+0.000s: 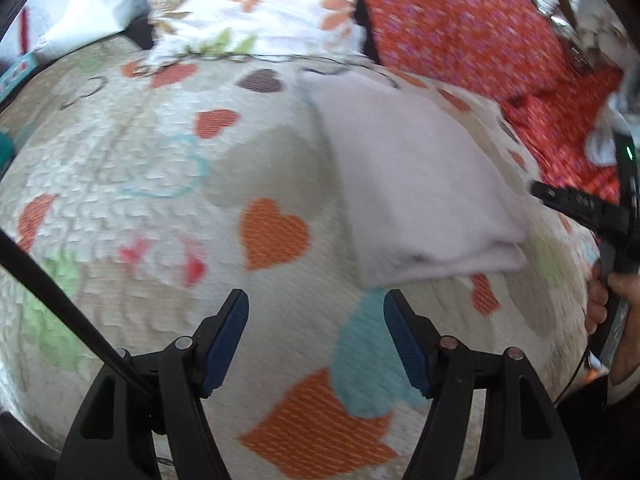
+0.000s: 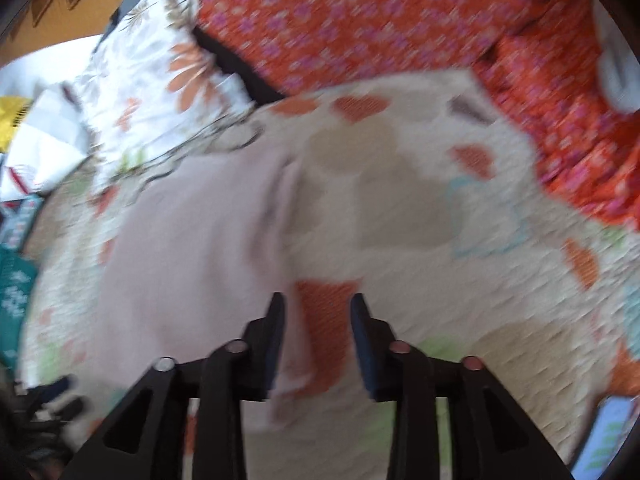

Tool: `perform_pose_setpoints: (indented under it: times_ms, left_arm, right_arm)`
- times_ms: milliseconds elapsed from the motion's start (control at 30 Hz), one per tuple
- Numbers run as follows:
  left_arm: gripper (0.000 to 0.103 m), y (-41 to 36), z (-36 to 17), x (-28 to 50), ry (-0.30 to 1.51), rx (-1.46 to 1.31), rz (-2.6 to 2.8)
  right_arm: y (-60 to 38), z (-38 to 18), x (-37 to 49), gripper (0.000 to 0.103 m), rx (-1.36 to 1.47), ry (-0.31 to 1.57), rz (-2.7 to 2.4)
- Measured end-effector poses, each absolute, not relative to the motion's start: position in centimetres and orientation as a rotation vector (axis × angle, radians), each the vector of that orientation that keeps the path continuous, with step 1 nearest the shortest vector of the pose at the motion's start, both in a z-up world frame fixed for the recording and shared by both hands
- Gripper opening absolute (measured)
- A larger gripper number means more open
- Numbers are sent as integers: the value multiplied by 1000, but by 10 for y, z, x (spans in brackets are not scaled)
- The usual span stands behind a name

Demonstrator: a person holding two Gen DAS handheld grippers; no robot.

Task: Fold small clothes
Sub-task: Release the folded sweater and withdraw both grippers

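**Folded Pale Garment on Heart-Print Quilt, Both Claws Apart**

A pale pink garment (image 1: 416,184) is seen folded into a flat rectangle with stacked layers visible at its near edge. It lies on a quilted cover (image 1: 160,152) printed with orange, teal and beige hearts.

The left claw (image 1: 316,312) is held with its jaws apart; nothing is between them. The garment is located ahead of it and to its right, with the near corner just beyond the right fingertip.

The right claw (image 2: 318,308) is also held with its jaws apart. In the right wrist view the garment (image 2: 192,232) lies ahead and to the left, and one blurred edge runs down between the fingers (image 2: 276,332); the pads are not seen pressing on it.

No containers are visible. Beyond both claws, a floral pillow (image 1: 248,4) and a red patterned cloth (image 1: 460,20) are located.
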State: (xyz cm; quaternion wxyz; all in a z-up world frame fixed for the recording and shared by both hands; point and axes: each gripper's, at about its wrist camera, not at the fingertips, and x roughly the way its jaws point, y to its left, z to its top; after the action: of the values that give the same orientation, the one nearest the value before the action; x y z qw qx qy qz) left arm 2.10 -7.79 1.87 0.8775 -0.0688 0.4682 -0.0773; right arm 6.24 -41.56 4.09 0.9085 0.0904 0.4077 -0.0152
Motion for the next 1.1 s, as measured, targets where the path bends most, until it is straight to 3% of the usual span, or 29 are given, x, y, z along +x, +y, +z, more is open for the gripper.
perform_pose_setpoints:
  times_ms: [167, 367, 533, 600, 1100]
  left_arm:
    - [69, -47, 16, 28, 972, -163, -55]
    - [70, -14, 18, 30, 940, -188, 10]
    - [70, 7, 18, 30, 913, -252, 35]
    - [70, 12, 18, 28, 908, -279, 32]
    - [74, 6, 5, 27, 957, -373, -38]
  right_arm:
    - [-436, 28, 83, 50, 40, 742, -215]
    - [-478, -13, 113, 52, 116, 863, -293]
    - [-499, -19, 118, 95, 168, 889, -336]
    - [-500, -23, 119, 103, 156, 912, -372]
    - [-500, -25, 115, 103, 159, 901, -368]
